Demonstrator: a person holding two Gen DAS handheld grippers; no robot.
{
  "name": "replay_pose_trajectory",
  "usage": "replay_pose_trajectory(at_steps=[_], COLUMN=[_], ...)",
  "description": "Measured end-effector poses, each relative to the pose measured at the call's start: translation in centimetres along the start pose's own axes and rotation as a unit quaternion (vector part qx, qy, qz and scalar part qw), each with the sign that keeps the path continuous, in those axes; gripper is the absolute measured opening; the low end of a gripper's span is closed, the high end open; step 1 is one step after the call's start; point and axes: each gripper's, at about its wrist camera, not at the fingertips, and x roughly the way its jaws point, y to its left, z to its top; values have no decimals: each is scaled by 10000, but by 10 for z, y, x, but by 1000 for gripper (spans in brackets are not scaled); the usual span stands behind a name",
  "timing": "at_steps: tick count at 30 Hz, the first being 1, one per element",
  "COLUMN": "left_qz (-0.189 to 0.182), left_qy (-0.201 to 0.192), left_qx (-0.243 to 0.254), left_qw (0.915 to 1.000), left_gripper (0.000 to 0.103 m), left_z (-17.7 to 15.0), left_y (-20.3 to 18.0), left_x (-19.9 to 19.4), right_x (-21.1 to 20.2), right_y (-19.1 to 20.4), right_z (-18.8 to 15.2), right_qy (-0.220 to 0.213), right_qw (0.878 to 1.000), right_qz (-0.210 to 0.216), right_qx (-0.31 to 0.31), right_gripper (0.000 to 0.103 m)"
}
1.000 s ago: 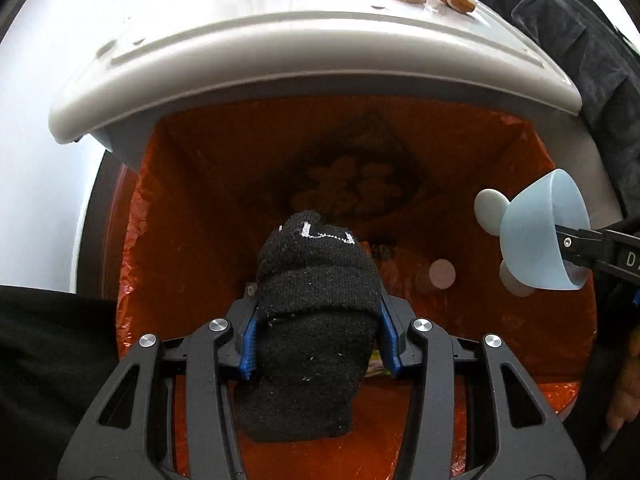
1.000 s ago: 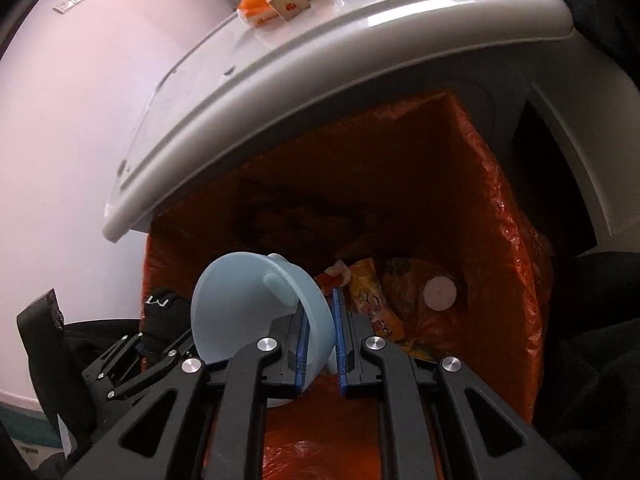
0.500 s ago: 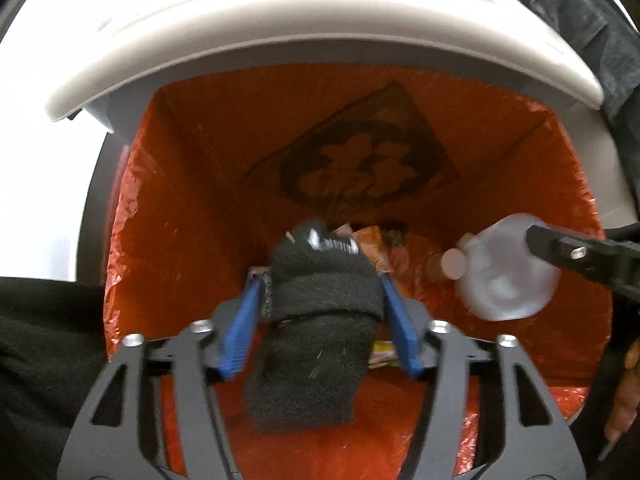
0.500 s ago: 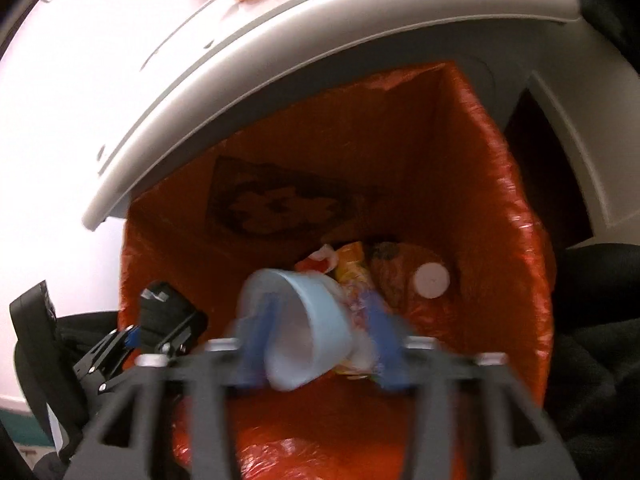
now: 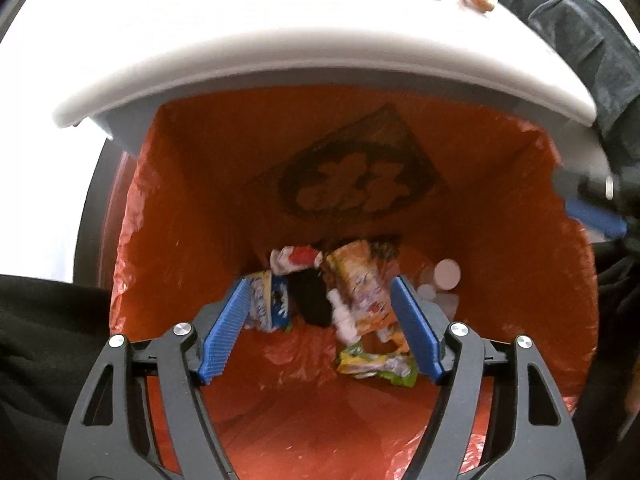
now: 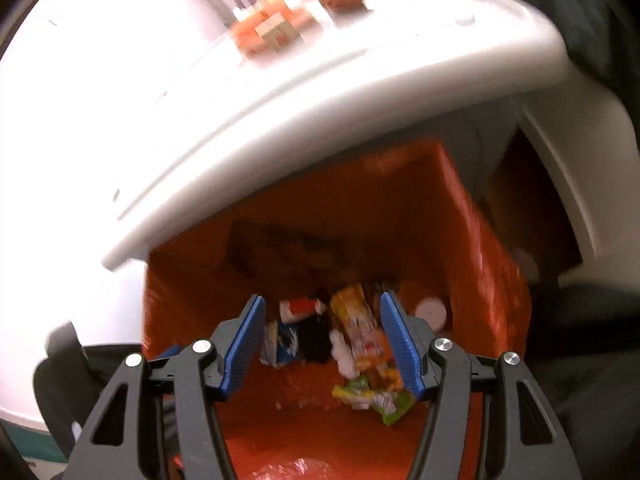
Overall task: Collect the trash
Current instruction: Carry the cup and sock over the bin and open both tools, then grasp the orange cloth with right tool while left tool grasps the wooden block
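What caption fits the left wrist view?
Open left gripper above orange-lined bin, black sock among wrappers at the bottom.

2 wrist views down into the same orange-lined bin (image 5: 192, 208) (image 6: 472, 232), close above

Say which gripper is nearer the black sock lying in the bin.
Hard to call. Left gripper and right gripper both hover open above the black sock, framing it between their fingers.

Orange liner (image 5: 192, 208), white lid (image 5: 280, 40), bright scraps below

The liner carries a dark printed emblem (image 5: 356, 184) with orange flower-like shapes. At the bottom lie a black sock (image 5: 312, 300), a yellow-orange wrapper (image 5: 360, 284), a blue-and-white packet (image 5: 272, 300), a red-and-white scrap (image 5: 298, 258), a green-yellow wrapper (image 5: 376, 366) and a white cap (image 5: 447, 274). Each black gripper has ribbed blue pads (image 5: 224, 330).
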Motion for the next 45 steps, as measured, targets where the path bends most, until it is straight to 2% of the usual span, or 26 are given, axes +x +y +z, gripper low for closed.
replay_pose_trajectory(at_steps=[3, 8, 11, 14, 17, 20, 23, 24, 26, 27, 28, 29, 31, 33, 36, 40, 43, 45], left_qz=[-100, -159, -221, -288, -350, -386, -370, -380, -448, -469, -473, -469, -480, -503, -500, -604, -741, -814], left_qy=[-242, -525, -632, -758, -852, -972, -1103, -1134, -1163, -1165, -1169, -1177, -1173, -1158, -1183, -1205, -1314, -1402], left_qx=[37, 172, 253, 305, 318, 365, 425, 441, 478, 498, 524, 553, 583, 591, 612, 545, 391, 306], left_qw=[9996, 9983, 9974, 9962, 9952, 9938, 9923, 9918, 9910, 9908, 9906, 9904, 9902, 9902, 9898, 9894, 9878, 9863], left_gripper=[71, 71, 71, 71, 71, 71, 71, 71, 71, 71, 71, 71, 71, 71, 71, 71, 71, 71], left_z=[3, 8, 10, 12, 14, 17, 18, 18, 18, 18, 18, 18, 19, 19, 19, 28, 49, 71], left_y=[-4, -13, -16, -19, -19, -21, -23, -23, -25, -25, -26, -27, -29, -30, -31, -31, -29, -32], left_x=[-8, -16, -19, -24, -27, -29, -30, -31, -31, -31, -30, -30, -29, -29, -31, -38, -48, -51], right_x=[-16, -33, -33, -19, 2, 25, 49, 56, 65, 67, 69, 69, 66, 60, 52, 27, -6, -32], right_y=[5, 8, 13, 18, 21, 19, 16, 17, 17, 17, 16, 13, 7, 0, -2, -4, -8, -11], right_z=[36, 118, 157, 192, 214, 232, 251, 255, 261, 263, 265, 267, 273, 274, 263, 240, 228, 216], right_qy=[-258, -728, -976, -1017, -1087, -1016, -924, -910, -869, -853, -864, -873, -845, -796, -671, -525, -609, -796], right_qw=[9995, 9969, 9933, 9857, 9704, 9628, 9611, 9608, 9584, 9583, 9589, 9605, 9675, 9740, 9772, 9870, 9937, 9938], right_qz=[146, 174, -155, -580, -1014, -1123, -1122, -1123, -1204, -1228, -1258, -1340, -1217, -1040, -880, -322, 180, 586], right_qx=[-118, -260, -602, -1210, -1904, -2240, -2347, -2365, -2436, -2435, -2393, -2278, -2049, -1847, -1811, -1484, -919, -501], right_gripper=[60, 60, 60, 60, 60, 60, 61, 66, 68, 62, 44, 36, 26, 24, 22, 21, 21, 21])
